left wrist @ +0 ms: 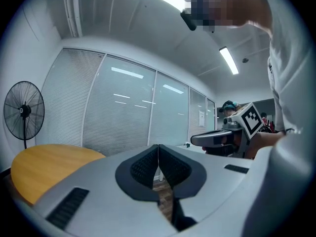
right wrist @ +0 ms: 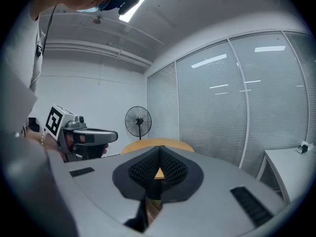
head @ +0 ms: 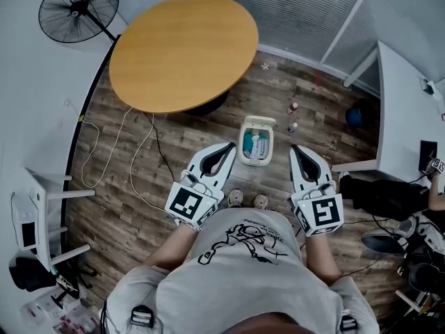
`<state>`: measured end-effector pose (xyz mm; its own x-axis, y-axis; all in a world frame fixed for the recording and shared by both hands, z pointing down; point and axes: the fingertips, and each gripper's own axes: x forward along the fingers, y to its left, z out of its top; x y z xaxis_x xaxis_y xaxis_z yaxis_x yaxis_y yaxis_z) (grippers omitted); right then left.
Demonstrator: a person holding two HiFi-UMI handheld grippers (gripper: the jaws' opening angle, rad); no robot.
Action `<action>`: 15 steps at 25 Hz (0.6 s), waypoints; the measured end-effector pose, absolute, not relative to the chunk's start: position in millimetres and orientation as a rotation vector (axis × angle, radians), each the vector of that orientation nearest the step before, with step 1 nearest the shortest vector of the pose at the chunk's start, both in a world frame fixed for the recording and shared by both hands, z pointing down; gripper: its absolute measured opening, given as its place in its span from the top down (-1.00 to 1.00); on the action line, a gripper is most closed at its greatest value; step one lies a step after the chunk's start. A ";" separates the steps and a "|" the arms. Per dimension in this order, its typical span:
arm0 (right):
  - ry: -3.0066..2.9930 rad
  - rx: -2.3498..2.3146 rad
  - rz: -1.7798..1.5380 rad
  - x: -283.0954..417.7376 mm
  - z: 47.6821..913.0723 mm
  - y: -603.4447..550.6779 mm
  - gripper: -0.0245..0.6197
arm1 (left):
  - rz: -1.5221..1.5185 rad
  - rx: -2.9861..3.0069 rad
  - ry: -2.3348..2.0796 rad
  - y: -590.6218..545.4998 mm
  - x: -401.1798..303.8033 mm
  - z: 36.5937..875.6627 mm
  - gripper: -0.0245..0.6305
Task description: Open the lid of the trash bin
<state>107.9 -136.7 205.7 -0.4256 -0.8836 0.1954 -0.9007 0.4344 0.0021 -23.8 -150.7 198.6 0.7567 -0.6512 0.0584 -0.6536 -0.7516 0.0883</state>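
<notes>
**On the floor ahead: bin lid up, both tools clear of it**

Bin: the trash bin (head: pixel 242 150) sits on the plank floor (head: pixel 313 103) just beyond the person's shoes, between the two tool tips as seen from the head view. Its lid (head: pixel 258 122) is tipped up at the far edge. The inside is exposed, with pale and teal rubbish visible.

Tools: the left hand-held gripper (head: pixel 231 147) has its jaws pressed together with nothing between them. The right hand-held gripper (head: pixel 295 149) is the same, closed and empty. Both are held near waist height, pointing roughly level, well above the bin and touching nothing.

Step (judgement): the opening looks done. What is left is to check that the lid stays up on its own. If it drops, the next move calls for a closed jaw tip hooked under the near lip and swung up and away.

Materials: the bin is a small rounded rectangle, off-white, probably smooth plastic and likely light, so it may slide if pushed. The floor is dull wood-grain plank. The jaw pads (left wrist: pixel 143 169) are black and finely ribbed, set in a smooth grey shell.
</notes>
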 end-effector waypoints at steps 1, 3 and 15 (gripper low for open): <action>-2.521 1.578 0.151 107.9 201.4 -136.5 0.90 | 0.031 2.850 -1.058 -150.1 -23.3 195.0 0.86; -2.531 1.575 0.144 108.6 192.7 -135.9 0.90 | 0.019 2.857 -1.053 -148.8 -21.9 187.5 0.86; -2.564 1.571 0.097 104.4 154.2 -128.7 0.90 | -0.058 2.889 -1.034 -143.1 -22.7 147.4 0.86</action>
<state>104.4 -128.7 154.2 -0.4480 -0.8819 0.1466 -0.8905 0.4548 0.0147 -22.7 -143.1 147.4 0.7725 -0.6349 -0.0110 -0.6321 -0.7706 0.0810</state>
